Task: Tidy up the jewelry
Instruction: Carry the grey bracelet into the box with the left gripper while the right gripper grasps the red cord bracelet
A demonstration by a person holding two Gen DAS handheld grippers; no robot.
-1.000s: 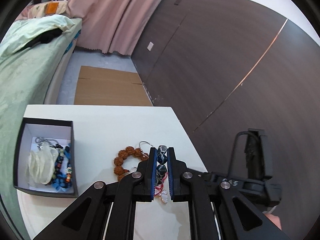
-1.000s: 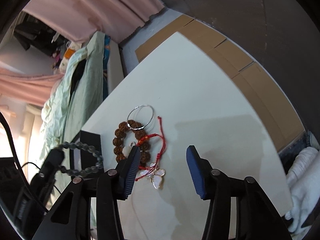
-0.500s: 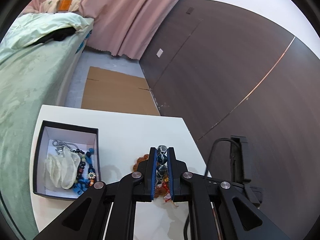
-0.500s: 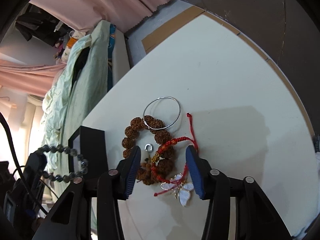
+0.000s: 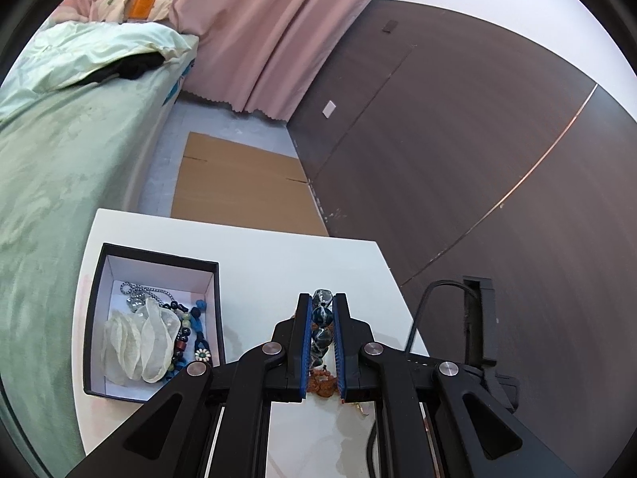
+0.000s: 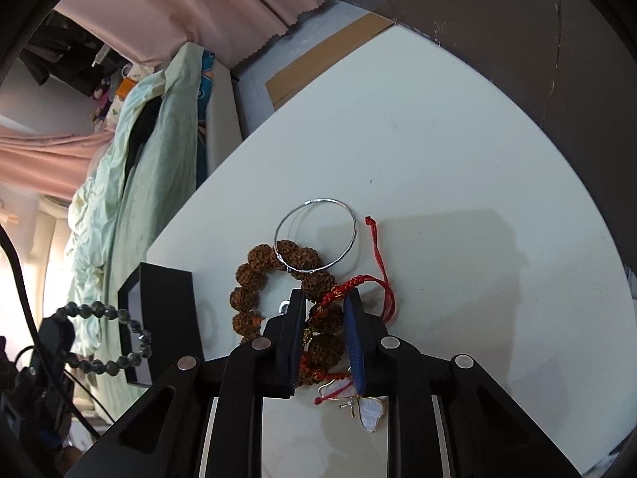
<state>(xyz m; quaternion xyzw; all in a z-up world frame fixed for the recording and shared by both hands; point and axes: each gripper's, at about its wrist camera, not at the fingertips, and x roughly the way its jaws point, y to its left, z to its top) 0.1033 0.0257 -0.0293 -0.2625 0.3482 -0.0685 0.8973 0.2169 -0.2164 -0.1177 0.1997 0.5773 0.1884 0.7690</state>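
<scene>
My left gripper (image 5: 322, 302) is shut on a dark glassy bead bracelet (image 5: 321, 318) and holds it above the white table, right of the black jewelry box (image 5: 159, 261). The bracelet's loop also shows hanging at the left of the right wrist view (image 6: 107, 338). My right gripper (image 6: 324, 298) is down on the table, its jaws narrowed around the brown seed-bead bracelet (image 6: 254, 275) and the red cord bracelet (image 6: 350, 283). A thin silver bangle (image 6: 316, 235) lies across the brown beads. A white butterfly charm (image 6: 372, 414) lies under the right fingers.
The box holds a white pouch (image 5: 139, 338), a chain and several beaded pieces. A bed with green bedding (image 5: 59, 159) runs along the table's left side. A dark wall (image 5: 477, 159) is close on the right. Cardboard (image 5: 239, 187) lies on the floor beyond.
My left gripper has lifted and pulled back with the dark bracelet, bringing the box more into view. My right gripper has moved forward over the brown and red bracelets and its jaws have closed in.
</scene>
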